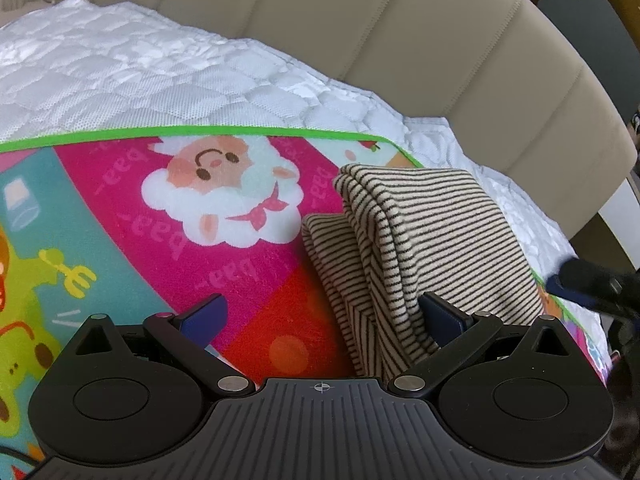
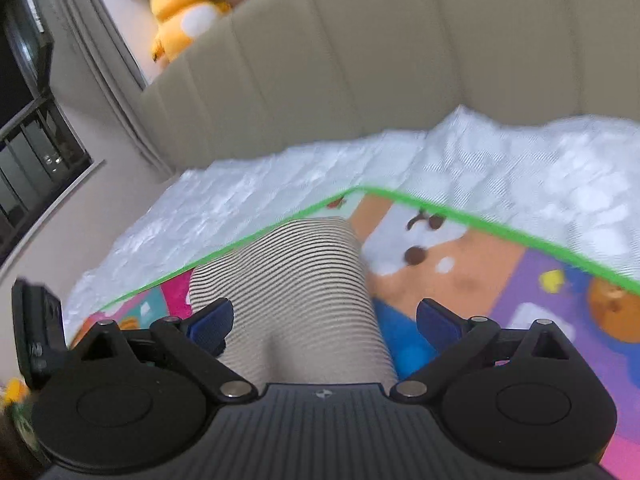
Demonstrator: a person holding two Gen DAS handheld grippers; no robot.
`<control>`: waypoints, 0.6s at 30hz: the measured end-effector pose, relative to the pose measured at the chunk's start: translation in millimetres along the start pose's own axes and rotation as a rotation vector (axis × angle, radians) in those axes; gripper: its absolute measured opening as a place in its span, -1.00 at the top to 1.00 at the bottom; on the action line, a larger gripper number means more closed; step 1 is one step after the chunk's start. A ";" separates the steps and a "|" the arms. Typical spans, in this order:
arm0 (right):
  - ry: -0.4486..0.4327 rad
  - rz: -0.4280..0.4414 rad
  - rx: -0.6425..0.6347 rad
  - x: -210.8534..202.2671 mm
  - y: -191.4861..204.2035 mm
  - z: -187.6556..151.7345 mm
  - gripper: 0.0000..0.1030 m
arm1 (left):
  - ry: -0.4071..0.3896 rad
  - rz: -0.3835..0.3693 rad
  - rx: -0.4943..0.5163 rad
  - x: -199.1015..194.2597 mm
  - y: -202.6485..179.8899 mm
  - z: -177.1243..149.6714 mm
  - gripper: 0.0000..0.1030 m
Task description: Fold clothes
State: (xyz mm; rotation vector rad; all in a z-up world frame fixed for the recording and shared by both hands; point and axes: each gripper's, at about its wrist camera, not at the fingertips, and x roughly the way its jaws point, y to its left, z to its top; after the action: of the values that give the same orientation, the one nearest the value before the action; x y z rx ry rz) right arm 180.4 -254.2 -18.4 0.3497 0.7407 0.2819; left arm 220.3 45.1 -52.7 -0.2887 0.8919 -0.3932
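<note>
Open left tongs [image 1: 324, 320] over "baa"-printed mat [image 1: 120, 208]

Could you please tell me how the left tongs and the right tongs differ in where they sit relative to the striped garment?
The left tongs sit off the striped garment, with only one blue finger against its folds; the right tongs straddle it. The left tongs mostly hang over the cartoon mat, while the right tongs sit over the garment near the mat's green edge. Both are open, gripping nothing.
</note>
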 end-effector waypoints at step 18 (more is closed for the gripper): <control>0.131 -0.088 -0.136 17.6 16.5 -73.5 -0.92 | -0.037 -0.072 -0.016 -17.7 0.4 9.7 -1.00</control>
State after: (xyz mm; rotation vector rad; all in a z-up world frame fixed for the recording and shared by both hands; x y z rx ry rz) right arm 139.4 -217.4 -72.8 0.1703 0.8583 0.2728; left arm 218.1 54.1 -34.8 -0.3428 0.8499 -0.4461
